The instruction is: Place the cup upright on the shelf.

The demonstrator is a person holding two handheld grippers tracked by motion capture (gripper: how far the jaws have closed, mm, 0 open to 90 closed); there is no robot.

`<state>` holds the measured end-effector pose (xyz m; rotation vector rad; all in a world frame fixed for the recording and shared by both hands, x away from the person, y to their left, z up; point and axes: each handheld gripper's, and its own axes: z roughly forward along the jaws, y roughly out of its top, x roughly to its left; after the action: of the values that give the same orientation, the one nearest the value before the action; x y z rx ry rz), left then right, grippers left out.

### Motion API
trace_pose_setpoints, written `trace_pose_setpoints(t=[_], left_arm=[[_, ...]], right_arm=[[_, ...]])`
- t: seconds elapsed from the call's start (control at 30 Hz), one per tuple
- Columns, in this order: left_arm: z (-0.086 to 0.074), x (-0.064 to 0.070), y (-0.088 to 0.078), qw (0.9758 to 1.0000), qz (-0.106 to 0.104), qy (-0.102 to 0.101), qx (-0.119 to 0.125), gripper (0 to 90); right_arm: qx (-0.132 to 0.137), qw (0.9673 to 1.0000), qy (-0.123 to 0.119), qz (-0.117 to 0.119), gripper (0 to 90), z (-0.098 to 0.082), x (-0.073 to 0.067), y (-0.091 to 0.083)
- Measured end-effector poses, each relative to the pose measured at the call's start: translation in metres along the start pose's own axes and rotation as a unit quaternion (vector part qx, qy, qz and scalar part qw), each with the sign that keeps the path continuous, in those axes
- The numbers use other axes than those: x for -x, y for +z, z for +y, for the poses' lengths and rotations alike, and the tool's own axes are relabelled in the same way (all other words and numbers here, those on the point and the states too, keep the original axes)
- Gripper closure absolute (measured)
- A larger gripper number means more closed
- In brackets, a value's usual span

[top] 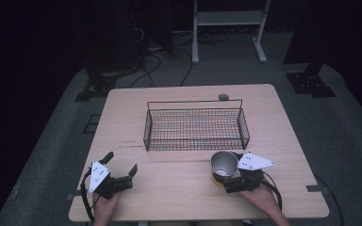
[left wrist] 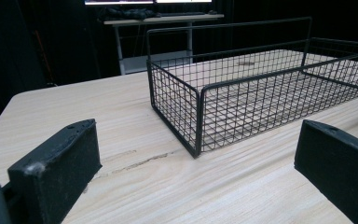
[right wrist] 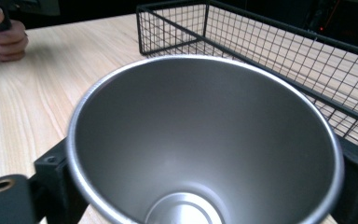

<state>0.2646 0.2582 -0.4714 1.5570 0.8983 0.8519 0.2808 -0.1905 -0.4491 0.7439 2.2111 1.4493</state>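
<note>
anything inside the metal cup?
The metal cup looks empty: bare steel walls and part of its bottom show. The near edge of the bottom is cut off by the frame. The right gripper holds it.

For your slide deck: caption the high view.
Right gripper holds a steel cup near the wire basket; left gripper open.

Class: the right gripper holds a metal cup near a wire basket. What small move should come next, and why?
Probably lift the metal cup forward over the wire basket: the right gripper clamps it just short of the near wall, and the basket is empty.
</note>
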Motion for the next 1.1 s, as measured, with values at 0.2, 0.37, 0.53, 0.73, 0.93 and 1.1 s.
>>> trace_pose_setpoints(t=[0.2,0.37,0.53,0.73,0.93,1.1], left_arm=[[0.000,0.000,0.000,1.0000,0.000,-0.001,0.000,0.0],[0.000,0.000,0.000,1.0000,0.000,-0.001,0.000,0.0],[0.000,0.000,0.000,1.0000,0.000,-0.001,0.000,0.0],[0.000,0.000,0.000,1.0000,0.000,-0.001,0.000,0.0],[0.000,0.000,0.000,1.0000,0.000,-0.002,0.001,0.0],[0.000,0.000,0.000,1.0000,0.000,-0.003,0.001,0.0]], right_arm=[[0.004,1.0000,0.002,0.000,10.2,0.001,-0.001,0.000],[0.004,1.0000,0.003,0.005,10.7,0.002,0.000,0.000],[0.005,1.0000,0.002,0.005,11.7,0.003,0.000,-0.001],[0.005,0.9999,0.008,0.008,11.9,0.009,0.003,-0.001],[0.012,0.9998,0.012,0.012,11.9,0.020,0.009,-0.001],[0.015,0.9996,0.014,0.021,12.0,0.031,0.013,0.002]])
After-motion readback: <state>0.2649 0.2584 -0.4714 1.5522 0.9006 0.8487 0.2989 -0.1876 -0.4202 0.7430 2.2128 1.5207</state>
